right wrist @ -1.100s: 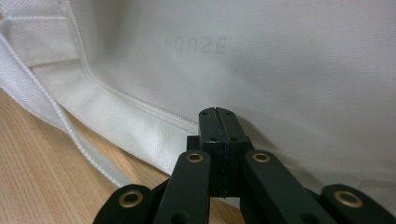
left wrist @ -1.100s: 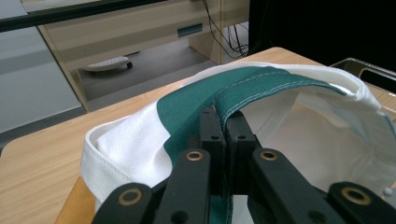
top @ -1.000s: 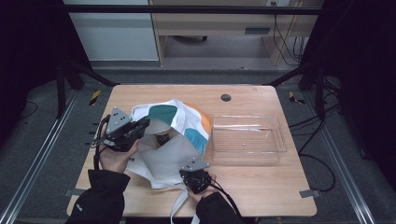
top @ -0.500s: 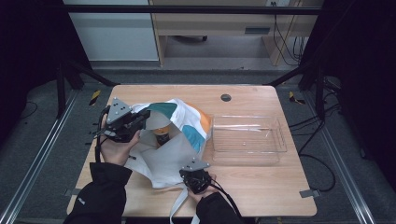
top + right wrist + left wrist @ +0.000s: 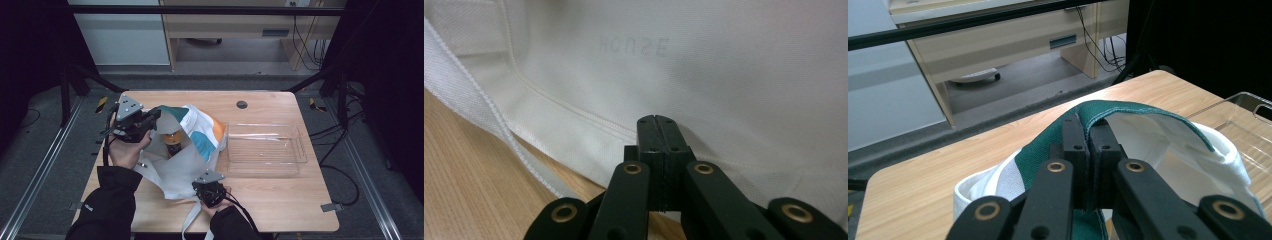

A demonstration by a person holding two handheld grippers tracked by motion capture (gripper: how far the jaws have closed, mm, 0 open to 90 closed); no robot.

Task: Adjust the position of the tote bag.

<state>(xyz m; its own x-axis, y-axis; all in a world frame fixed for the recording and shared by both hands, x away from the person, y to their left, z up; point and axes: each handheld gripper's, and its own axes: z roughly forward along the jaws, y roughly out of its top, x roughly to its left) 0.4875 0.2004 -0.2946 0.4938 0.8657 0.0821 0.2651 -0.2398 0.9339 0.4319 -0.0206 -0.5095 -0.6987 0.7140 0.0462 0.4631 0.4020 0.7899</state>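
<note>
Currently the white tote bag (image 5: 175, 167) shows green, teal and orange patches, its mouth agape around a bottle (image 5: 172, 141). Left gripper (image 5: 1087, 131) clamps the green rim; right gripper (image 5: 657, 122) pinches the white hem.

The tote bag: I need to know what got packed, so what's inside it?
Through the tote bag's lifted mouth, the high view shows one object with an orange top and dark base. The fabric covers anything deeper. The left gripper pinches the green rim.
</note>
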